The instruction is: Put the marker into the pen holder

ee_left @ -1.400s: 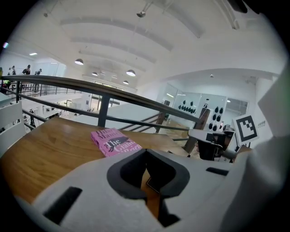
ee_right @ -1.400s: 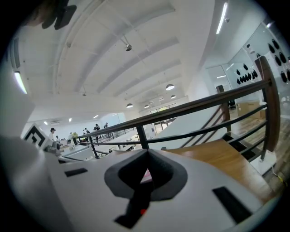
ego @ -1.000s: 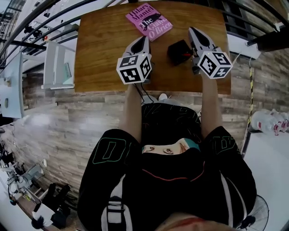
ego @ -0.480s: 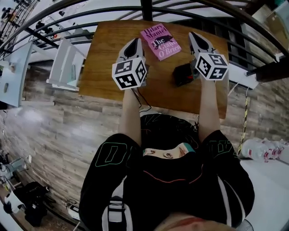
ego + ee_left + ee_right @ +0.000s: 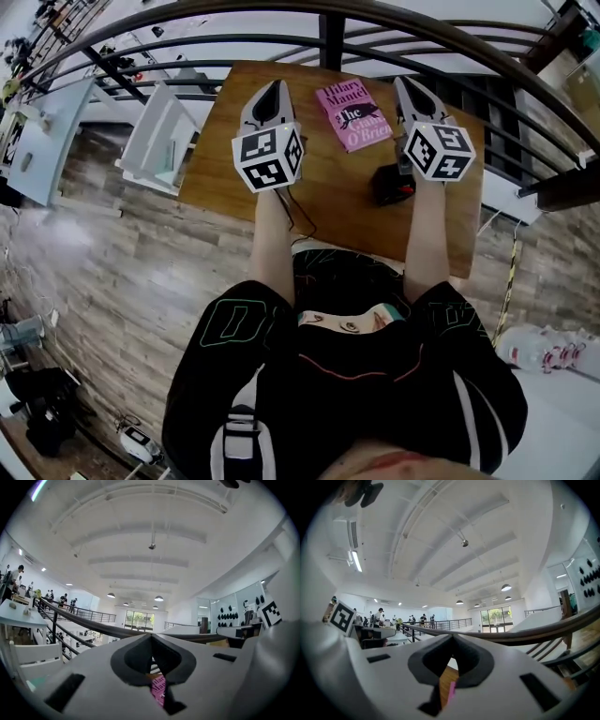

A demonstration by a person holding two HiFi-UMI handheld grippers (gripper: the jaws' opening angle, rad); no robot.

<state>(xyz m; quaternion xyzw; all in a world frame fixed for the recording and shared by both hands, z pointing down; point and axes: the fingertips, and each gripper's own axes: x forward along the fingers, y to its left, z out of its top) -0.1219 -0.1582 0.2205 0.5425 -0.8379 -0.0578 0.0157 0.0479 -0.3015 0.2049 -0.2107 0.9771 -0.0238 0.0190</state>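
**Both grippers shut and empty above the table**

Small wooden table [image 5: 319,202] on a plank floor [image 5: 122,272], set hard against a dark metal railing [image 5: 330,28].

Nearest: the person [image 5: 347,375] in a black top, both forearms stretched out over the table.

Pen holder [image 5: 389,180]: small, black and boxy. It stands on the right half of the table, just beside and below the right gripper's marker cube. A red fleck shows at its right edge. This may be the marker [image 5: 407,189], but it is too small to be sure.

Left gripper [image 5: 275,87]: the gripper view shows the jaws closed tip to tip, nothing between them [image 5: 151,637].

Right gripper [image 5: 404,84]: jaws likewise pressed together and empty [image 5: 452,637]. It is held over the table's far right part.

Between the two grippers, toward the far edge, a pink book [image 5: 352,114] lies flat and slightly askew. It touches neither gripper.
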